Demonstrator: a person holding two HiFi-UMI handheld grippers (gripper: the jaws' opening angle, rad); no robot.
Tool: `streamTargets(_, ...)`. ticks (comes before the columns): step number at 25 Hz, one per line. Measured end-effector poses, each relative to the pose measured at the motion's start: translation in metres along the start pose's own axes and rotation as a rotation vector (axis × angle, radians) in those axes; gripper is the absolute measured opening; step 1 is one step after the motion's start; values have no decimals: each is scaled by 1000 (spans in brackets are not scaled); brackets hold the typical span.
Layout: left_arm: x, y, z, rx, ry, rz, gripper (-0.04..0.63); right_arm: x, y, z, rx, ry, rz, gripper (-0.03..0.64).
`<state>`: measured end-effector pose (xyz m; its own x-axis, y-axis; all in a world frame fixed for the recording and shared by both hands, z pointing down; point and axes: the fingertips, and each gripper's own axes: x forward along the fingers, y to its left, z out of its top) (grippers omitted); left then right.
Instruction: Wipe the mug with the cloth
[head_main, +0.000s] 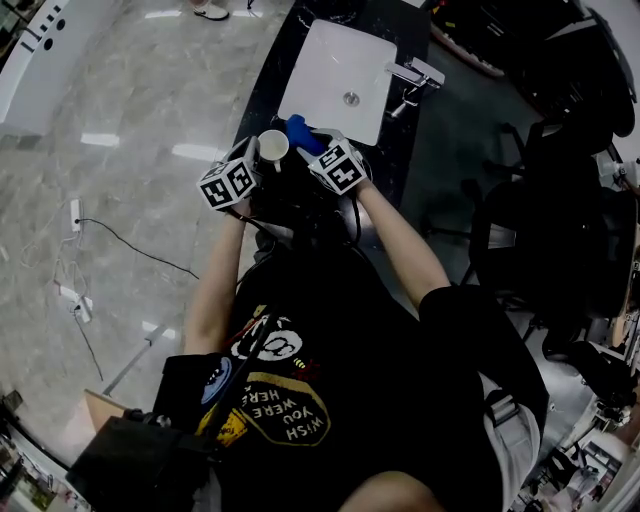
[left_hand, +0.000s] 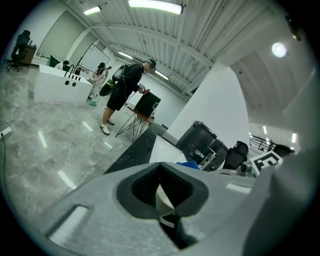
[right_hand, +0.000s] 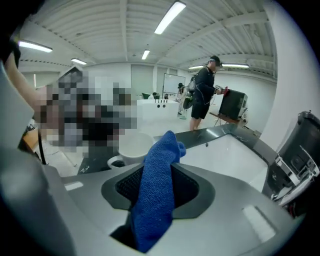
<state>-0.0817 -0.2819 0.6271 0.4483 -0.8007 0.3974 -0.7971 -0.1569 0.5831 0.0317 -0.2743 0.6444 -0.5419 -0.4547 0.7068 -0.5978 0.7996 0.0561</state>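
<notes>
- Countertop (head_main: 262, 85): dark, with a white sink basin (head_main: 335, 60) sunk into it and a faucet (head_main: 412, 78) at the basin's right side in the head view.
- Both grippers are held side by side over the near end of the countertop, just short of the basin, with their marker cubes facing up.
- Left gripper (left_hand: 165, 197): jaws drawn narrow and clamped on a pale sliver of the mug (head_main: 273, 147). Its own view does not show which part of the mug this is.
- Right gripper (right_hand: 155, 195): jaws partly closed, pads pressing on the blue cloth (right_hand: 157, 175). The cloth runs up between the jaws as a folded band, and its free end stands out past the tips.
- Mug: white, mouth facing up in the head view, sitting just ahead of the left gripper's cube. In the right gripper view its handle points toward the lower left.
- Mug vs. cloth: in the head view the cloth lies just right of the mug, at its rim. In the right gripper view the cloth's free end overlaps the mug's right side. Actual contact cannot be told.
</notes>
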Motion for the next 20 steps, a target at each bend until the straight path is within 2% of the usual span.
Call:
streamTargets(2,2,0,-7,-7,21,-5,5,-3,30,-9,-48,3,71,152)
streamTargets(5,3,-4,-10,-24,26,-29,5,-22,75,-32,-82,-48,253,152)
streamTargets(6,3,-4,-10,-35,23,-35,5,-27,79,-39,-80,-57,278,152)
streamTargets(8,1,-2,-11,-40,22,-33,5,-34,61,-39,-34,-85,228,152)
streamTargets(11,-4,4,-7,-42,12,-20,5,-34,4,-4,84,-146,59,152)
streamTargets(13,-7,8,-9,-53,9,-13,5,-23,-18,13,96,-116,10,152)
streamTargets(16,-9,10,-20,-71,10,0,5,-1,0,8,12,-38,60,152)
streamTargets(20,-10,8,-22,-89,-2,-3,5,-14,57,-21,-25,-46,210,152)
